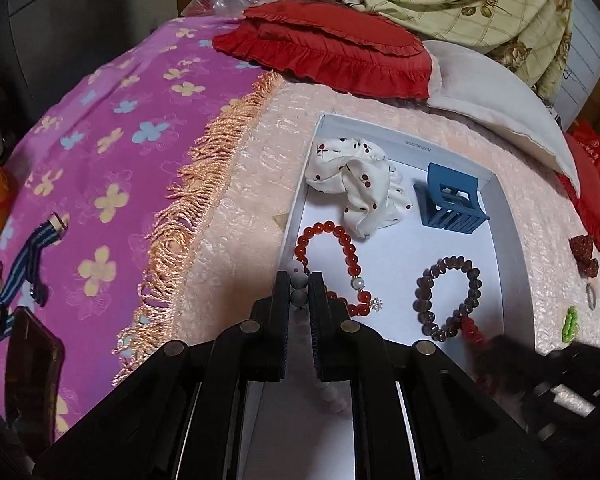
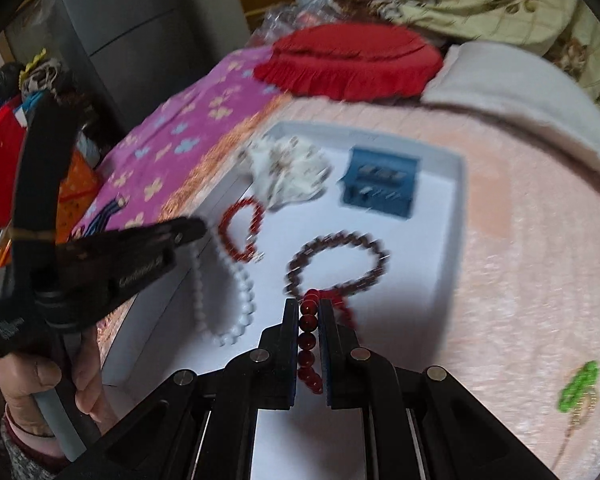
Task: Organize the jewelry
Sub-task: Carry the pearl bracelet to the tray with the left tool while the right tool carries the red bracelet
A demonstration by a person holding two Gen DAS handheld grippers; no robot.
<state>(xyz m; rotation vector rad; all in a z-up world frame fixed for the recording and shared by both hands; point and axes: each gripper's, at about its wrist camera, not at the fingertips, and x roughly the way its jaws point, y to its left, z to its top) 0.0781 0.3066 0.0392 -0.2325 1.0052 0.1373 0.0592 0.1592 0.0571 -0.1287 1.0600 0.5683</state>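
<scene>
Left wrist view: the left tongs (image 1: 300,286) are pinched on a string of white beads (image 1: 299,280). The string runs straight along the tongs, away from the camera, and its loose end (image 1: 332,394) hangs down under them. They are over the near left corner of the white tray (image 1: 512,216), which lies on a pink bed cover (image 1: 252,184).

In the tray, the orange-red bracelet (image 1: 342,268) lies just past the tongs. The dark bracelet (image 1: 448,300) lies flat to its right. At the far end are a white cherry scrunchie (image 1: 356,184) and a blue hair claw (image 1: 450,202).

Right wrist view: the right tongs (image 2: 310,310) are pinched on a dark red bead string (image 2: 310,344). It also runs along the tongs, pointing at the dark bracelet (image 2: 340,264), right by its near edge. The white beads (image 2: 236,300) curve down into the tray's left side from the left tongs (image 2: 198,229). A green bead piece (image 2: 578,386) lies outside the tray, on the right.
</scene>
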